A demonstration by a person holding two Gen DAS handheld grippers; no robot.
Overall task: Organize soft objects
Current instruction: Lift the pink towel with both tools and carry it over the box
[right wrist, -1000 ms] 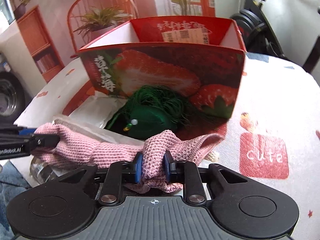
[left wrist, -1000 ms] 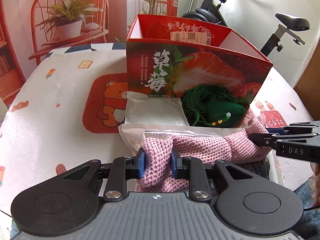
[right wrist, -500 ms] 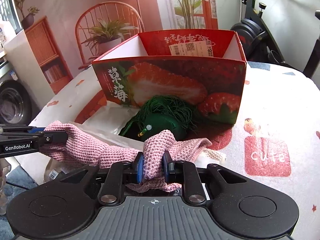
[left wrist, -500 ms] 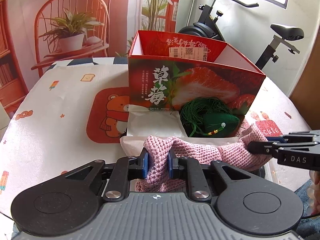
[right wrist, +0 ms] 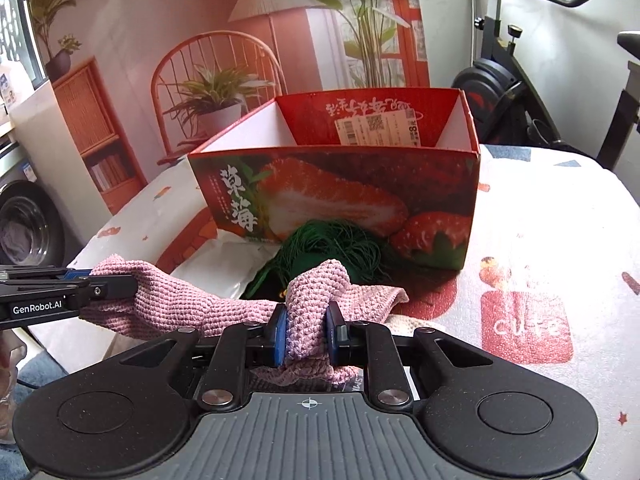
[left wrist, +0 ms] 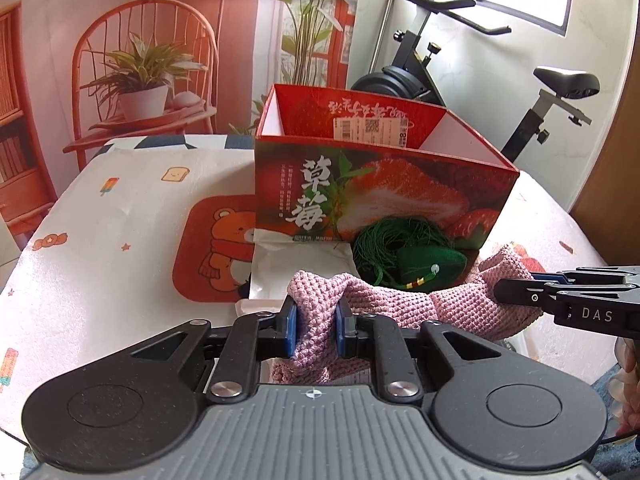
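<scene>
A pink knitted cloth [left wrist: 396,300] hangs stretched between both grippers, above the table's near edge. My left gripper [left wrist: 315,325] is shut on its left end, a fold bunched between the blue pads. My right gripper [right wrist: 306,330] is shut on the other end of the pink knitted cloth [right wrist: 180,306]. Each gripper shows side-on in the other's view: the right gripper [left wrist: 516,291] and the left gripper [right wrist: 116,286]. Behind the cloth lies a green tasselled pouch [left wrist: 424,262] in front of an open red strawberry box [left wrist: 380,192].
A white plastic bag [left wrist: 296,268] lies left of the pouch, on a patterned tablecloth [left wrist: 112,232] with an orange bear mat [left wrist: 216,256]. A chair holding a potted plant [left wrist: 140,88] stands behind the table. An exercise bike [left wrist: 500,80] stands at the back right.
Both grippers have lifted the pink cloth and tilted upward, so more of the room shows. The left jaws have pressed closer on the fold. The cloth now hangs clear of the bag.
</scene>
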